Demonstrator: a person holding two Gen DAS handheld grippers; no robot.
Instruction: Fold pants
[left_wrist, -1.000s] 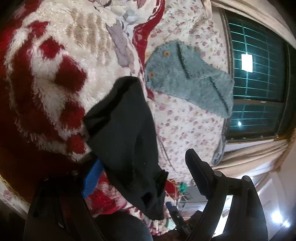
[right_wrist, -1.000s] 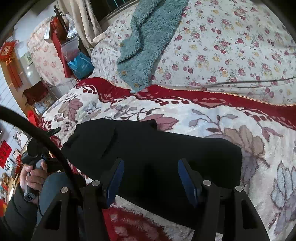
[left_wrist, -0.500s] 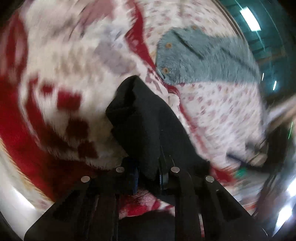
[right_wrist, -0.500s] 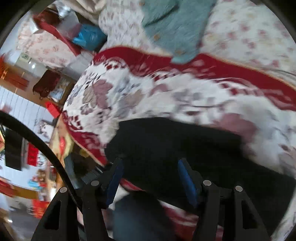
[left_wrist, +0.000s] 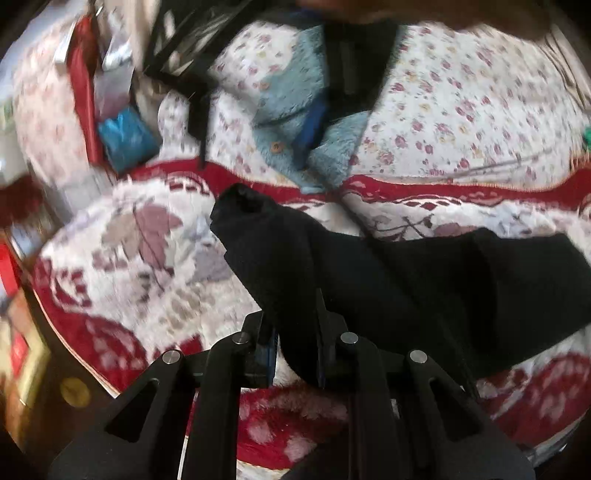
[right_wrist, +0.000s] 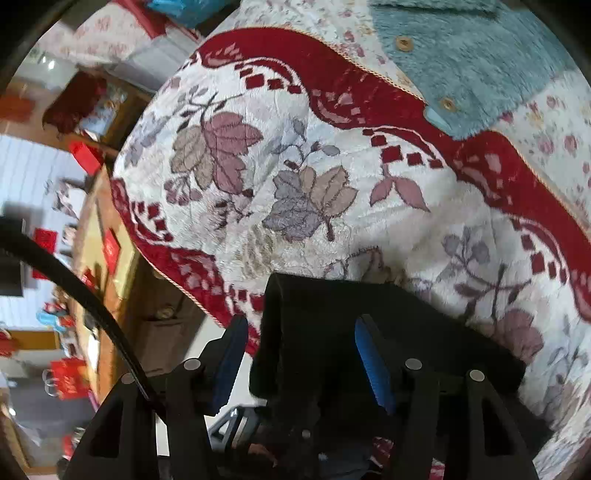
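Setting: a bed covered by a plush red-and-white blanket (right_wrist: 303, 122) with a leaf pattern; beyond it lies a pale sheet printed with small flowers (left_wrist: 461, 107).
Pants: black pants (left_wrist: 406, 273) lie across the near part of the blanket, stretching from the lower middle of the left wrist view out to its right edge. One end of the cloth rises in a bunched peak above the blanket.
Left gripper: the left gripper (left_wrist: 293, 343) has its two black fingers pressed close together, pinching a fold of the pants between them. The cloth climbs straight up from the grip.
Right gripper: the right gripper (right_wrist: 297, 354) is spread wide, its blue-lined pads (right_wrist: 371, 365) well apart. A folded edge of the pants (right_wrist: 351, 306) sits between and just ahead of the fingers; whether a pad touches the cloth cannot be told.
Other clothing: a fluffy teal garment with round buttons (right_wrist: 476, 55) rests on the flowered sheet, its lower edge overlapping the blanket's red border.
Background: a blue bag (left_wrist: 125, 138) and blurred red items sit off the bed's far left side.
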